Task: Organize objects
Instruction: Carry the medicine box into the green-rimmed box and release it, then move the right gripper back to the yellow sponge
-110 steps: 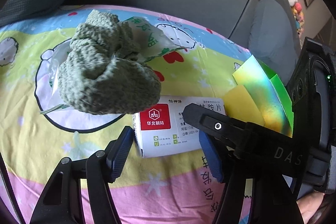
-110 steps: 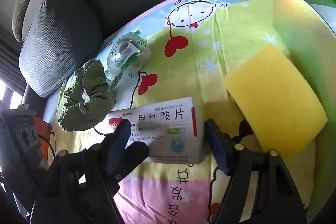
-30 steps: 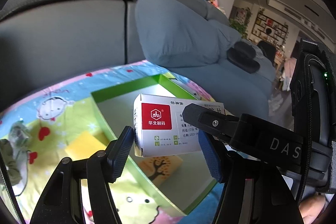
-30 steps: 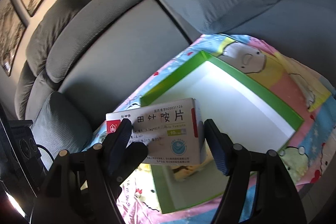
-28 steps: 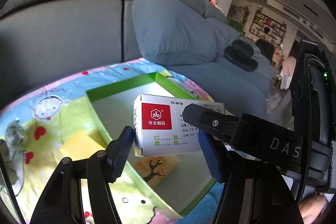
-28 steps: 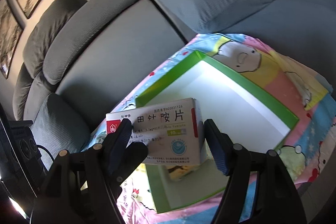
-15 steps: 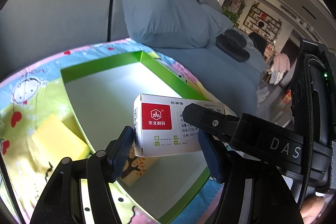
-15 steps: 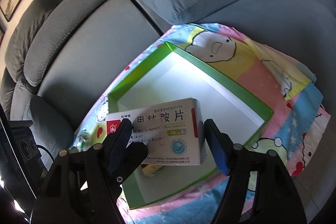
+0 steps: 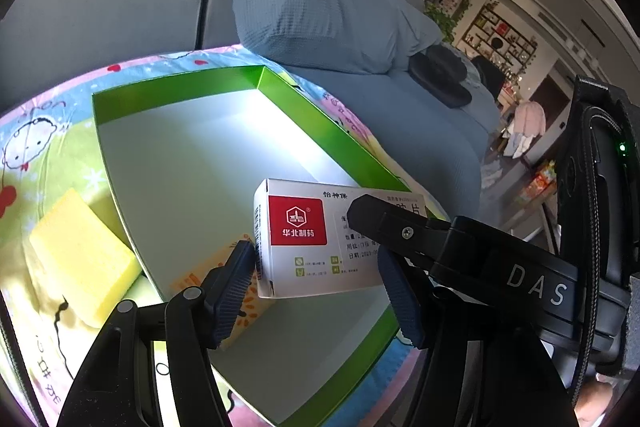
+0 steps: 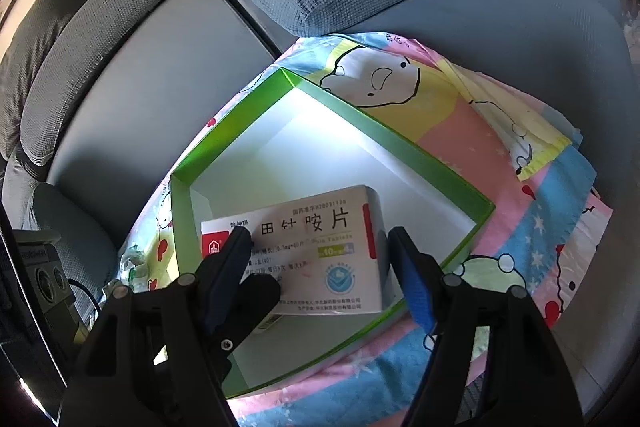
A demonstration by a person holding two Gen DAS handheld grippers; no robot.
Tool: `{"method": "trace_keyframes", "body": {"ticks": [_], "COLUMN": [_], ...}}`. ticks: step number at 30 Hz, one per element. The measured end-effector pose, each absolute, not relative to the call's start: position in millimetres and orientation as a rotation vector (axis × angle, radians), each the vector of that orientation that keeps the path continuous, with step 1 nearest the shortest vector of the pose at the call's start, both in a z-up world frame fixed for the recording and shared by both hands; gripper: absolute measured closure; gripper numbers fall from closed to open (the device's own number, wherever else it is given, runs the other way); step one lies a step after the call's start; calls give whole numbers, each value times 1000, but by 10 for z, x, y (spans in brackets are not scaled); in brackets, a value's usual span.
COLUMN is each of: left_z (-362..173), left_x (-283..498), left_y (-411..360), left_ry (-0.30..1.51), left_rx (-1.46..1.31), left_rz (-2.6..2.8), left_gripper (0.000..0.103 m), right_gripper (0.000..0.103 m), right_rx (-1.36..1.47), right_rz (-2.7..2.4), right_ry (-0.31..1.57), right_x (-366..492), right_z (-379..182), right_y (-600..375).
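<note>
Left wrist view
- Medicine box (image 9: 316,247): a white cardboard carton with a red square logo and printed Chinese text, held in the air above the green box.
- Left gripper (image 9: 320,275): clenched on the carton's two ends, blue ribbed pads pressed against the card.
- Right gripper (image 9: 404,233): a black finger crosses over the carton's top face from the right.
- Green box (image 9: 176,91): shallow rectangular tray with glossy green walls and a smooth white floor, brightly lit.
- Orange-printed pack (image 9: 224,267): flat, lying on the tray floor under the carton.
- Sponge (image 9: 80,259): yellow foam block outside the tray's left wall, on the cartoon bedsheet (image 9: 40,147).

Right wrist view
- Medicine box (image 10: 316,251): broad printed face up, over the tray's near corner.
- Right gripper (image 10: 320,255): grasping the carton across its length.
- Sofa (image 10: 160,47): grey cushions with a waffle weave behind the sheet.

Change from a second ago
- Both views: the tray fills more of the frame and sits closer beneath the carton; the grip is unchanged.
</note>
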State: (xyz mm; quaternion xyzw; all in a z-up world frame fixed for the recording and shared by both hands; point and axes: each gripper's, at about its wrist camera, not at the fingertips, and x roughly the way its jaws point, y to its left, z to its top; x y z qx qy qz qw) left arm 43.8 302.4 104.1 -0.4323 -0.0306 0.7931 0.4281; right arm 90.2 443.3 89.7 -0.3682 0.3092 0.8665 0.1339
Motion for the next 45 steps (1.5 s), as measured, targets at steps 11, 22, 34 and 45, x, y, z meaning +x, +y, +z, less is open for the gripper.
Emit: {"method": "trace_keyframes", "body": {"ticks": [11,22,34,45], "left_z": [1234,1438,920,752], "left_x": [504,377,336,285], "left_y": [2664,1489,-111,-489], "left_ry": [-12,-80,-367,-460], "left_rx": [-1050,-1084,-1317,-1441], "left_rz": [2099,2404,2743,2805], "left_gripper": [35,29,29,29], "right_gripper": [19,19,34,53], "right_rx": [-996,-904,-1287,-1445], "right_rz": [2540,2823,3015,2665], "right_ry": [869,815,474,-50], "right_x": [939,936,320,-211], "right_z": [1002,1369,1151,435], "right_y": [4379,3875,2513,2091]}}
